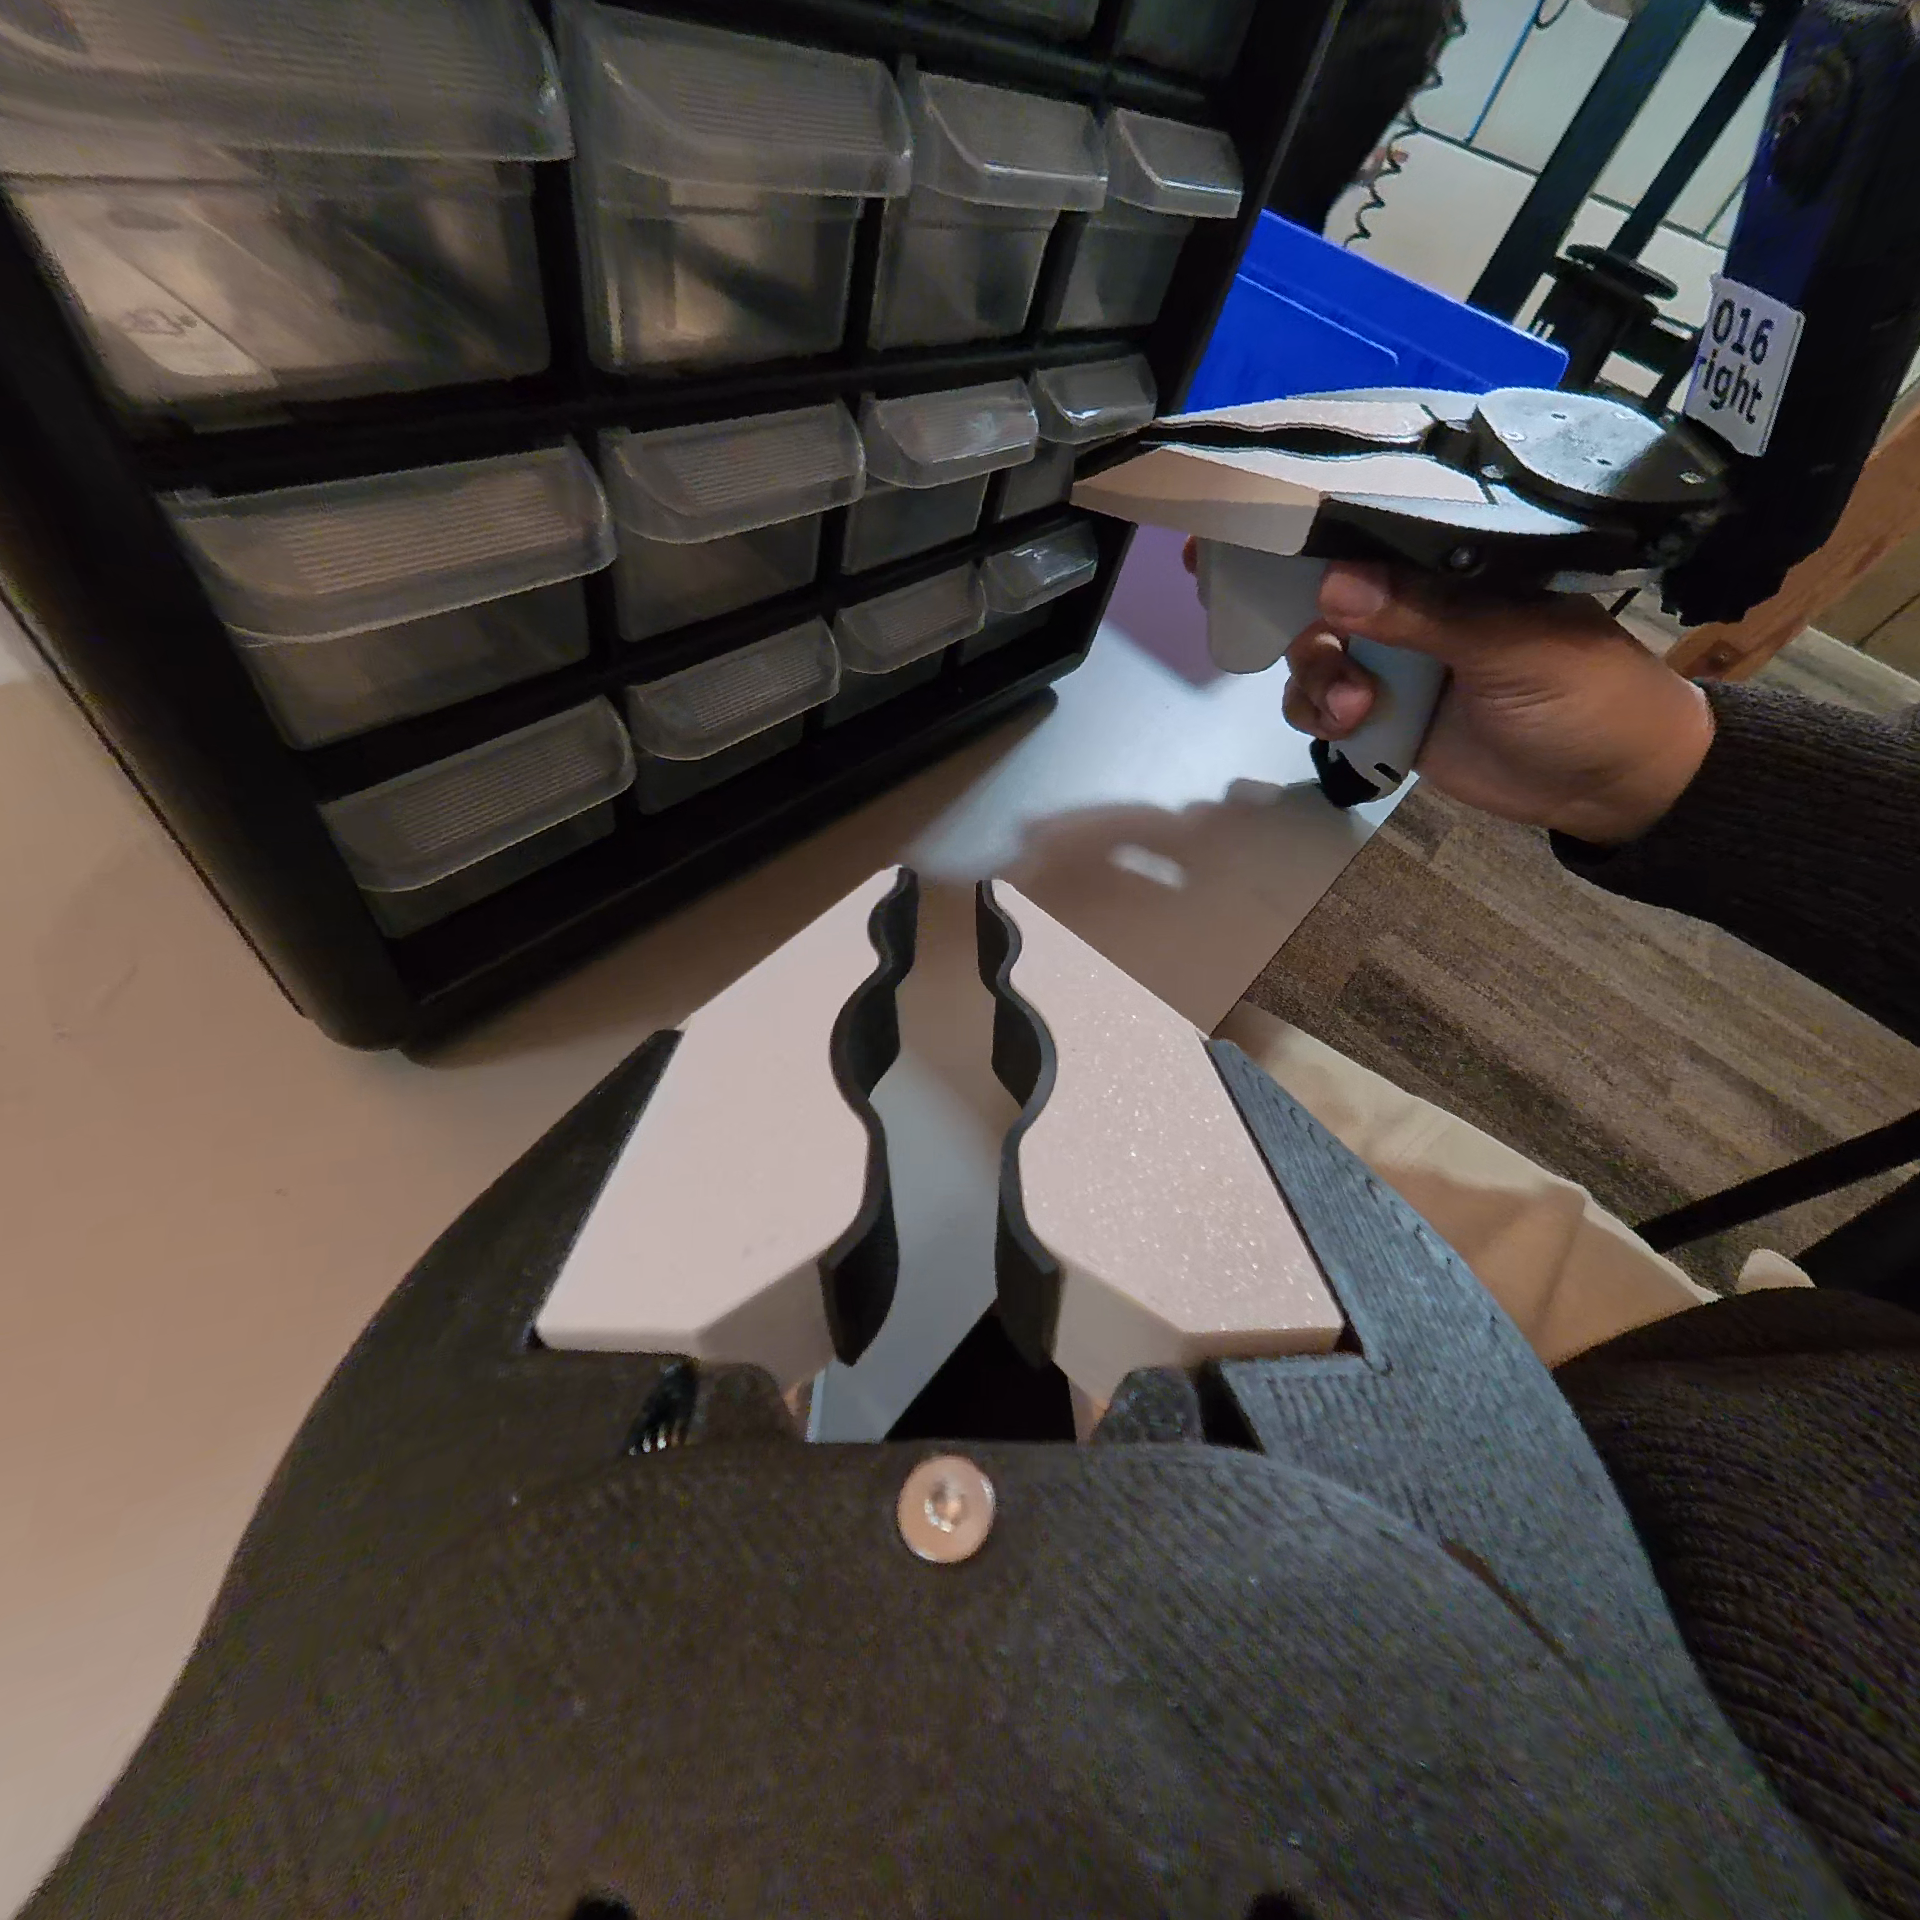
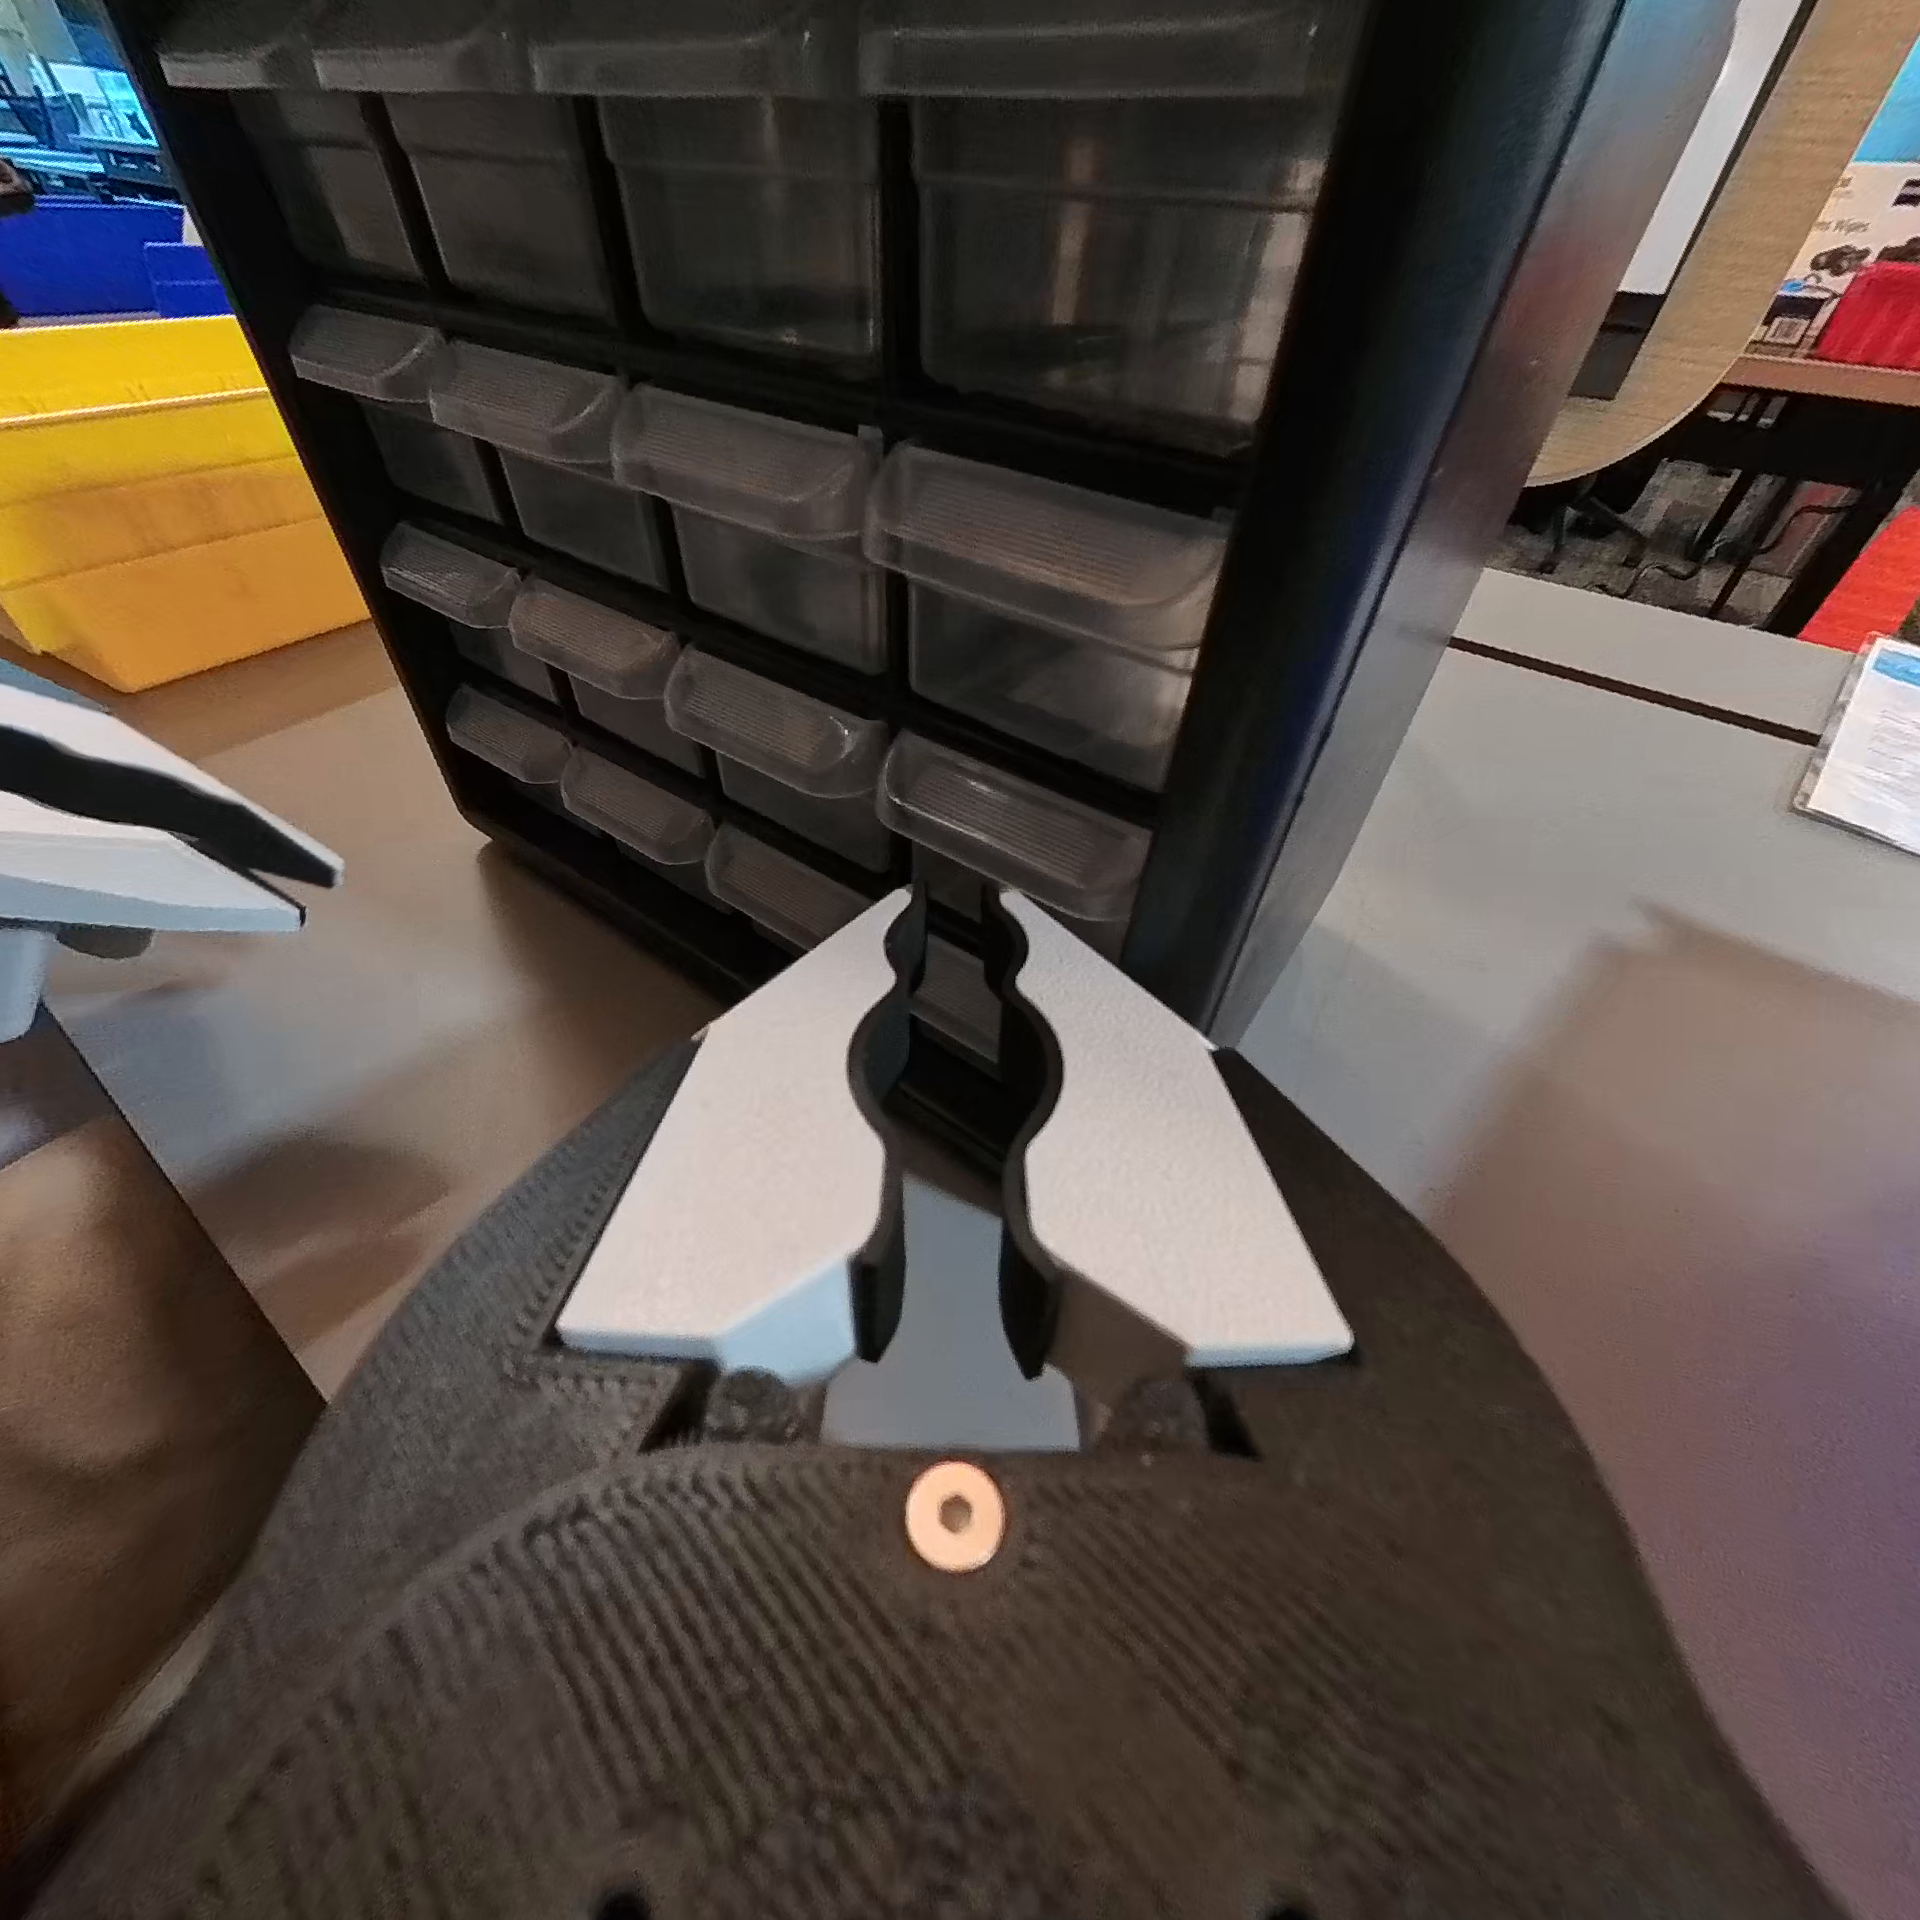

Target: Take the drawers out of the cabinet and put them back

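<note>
We've got the black drawer cabinet [image 1: 260,790] standing upright on the pale counter [image 1: 156,1195], with all the clear plastic drawers [image 1: 416,582] we can see pushed into their slots. Bigger ones sit up top, smaller ones in the rows below.

Our left claw [image 1: 948,894] hangs low over the counter in front of the cabinet's bottom edge, apart from it. Its jaws sit slightly spread with a narrow gap between the wavy black pads [image 1: 883,997], nothing in there.

Our right claw [image 2: 954,904] is up close at the cabinet's lower right corner, tips right in front of the lower right drawer [image 2: 1013,821]. There's a slim gap between its jaws too, and we can't see it pinching anything. From the left wrist view, the right claw [image 1: 1117,468] points at the far column of small drawers, with a hand [image 1: 1475,707] on its grip.

Off to the side there's a yellow bin [image 2: 135,499] and a blue bin [image 1: 1371,332].
</note>
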`<action>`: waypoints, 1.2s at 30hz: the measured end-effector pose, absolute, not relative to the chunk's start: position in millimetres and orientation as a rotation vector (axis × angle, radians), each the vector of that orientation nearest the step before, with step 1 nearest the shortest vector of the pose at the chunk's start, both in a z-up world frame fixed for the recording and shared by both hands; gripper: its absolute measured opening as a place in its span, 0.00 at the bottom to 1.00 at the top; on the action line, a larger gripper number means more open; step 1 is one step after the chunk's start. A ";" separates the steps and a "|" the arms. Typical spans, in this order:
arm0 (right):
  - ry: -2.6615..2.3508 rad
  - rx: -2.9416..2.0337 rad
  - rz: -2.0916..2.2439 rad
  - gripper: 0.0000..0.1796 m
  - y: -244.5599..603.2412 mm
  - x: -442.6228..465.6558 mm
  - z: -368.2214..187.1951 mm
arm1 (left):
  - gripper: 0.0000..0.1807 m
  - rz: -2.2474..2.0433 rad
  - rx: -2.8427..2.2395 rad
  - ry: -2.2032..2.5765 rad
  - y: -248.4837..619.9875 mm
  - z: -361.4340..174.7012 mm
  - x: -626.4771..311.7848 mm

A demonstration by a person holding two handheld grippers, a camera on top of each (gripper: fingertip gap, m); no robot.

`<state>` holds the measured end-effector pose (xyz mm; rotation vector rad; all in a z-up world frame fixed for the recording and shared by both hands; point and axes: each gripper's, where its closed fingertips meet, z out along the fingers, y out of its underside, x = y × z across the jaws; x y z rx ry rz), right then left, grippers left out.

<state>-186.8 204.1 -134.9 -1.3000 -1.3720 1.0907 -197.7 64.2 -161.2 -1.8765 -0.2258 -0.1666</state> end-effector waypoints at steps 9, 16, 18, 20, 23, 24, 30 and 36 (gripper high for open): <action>-1.409 -1.252 0.999 0.06 206.7 -176.7 -136.7 | 0.09 -0.082 -1.840 -0.283 60.9 -154.9 -216.5; -1.265 -1.000 0.891 0.03 208.7 -157.8 -91.5 | 0.09 0.069 -1.608 -0.378 43.4 -114.1 -251.6; -1.174 -1.002 0.881 0.06 217.9 -153.1 -81.7 | 0.11 0.143 -1.565 -0.412 36.7 -107.1 -264.9; -1.109 -1.039 0.894 0.17 227.3 -150.8 -78.0 | 0.14 0.208 -1.553 -0.454 32.1 -106.3 -278.9; -1.047 -1.145 0.944 0.30 239.0 -151.2 -82.0 | 0.18 0.283 -1.558 -0.530 27.0 -111.0 -299.9; -1.027 -1.186 0.951 0.31 243.6 -151.3 -84.9 | 0.20 0.297 -1.560 -0.548 26.5 -112.4 -305.5; -1.113 -1.308 0.989 0.23 242.6 -166.6 -111.8 | 0.13 0.273 -1.614 -0.478 41.5 -121.4 -309.3; -1.135 -1.278 0.987 0.15 241.2 -171.8 -109.8 | 0.09 0.307 -1.625 -0.431 43.5 -120.7 -306.0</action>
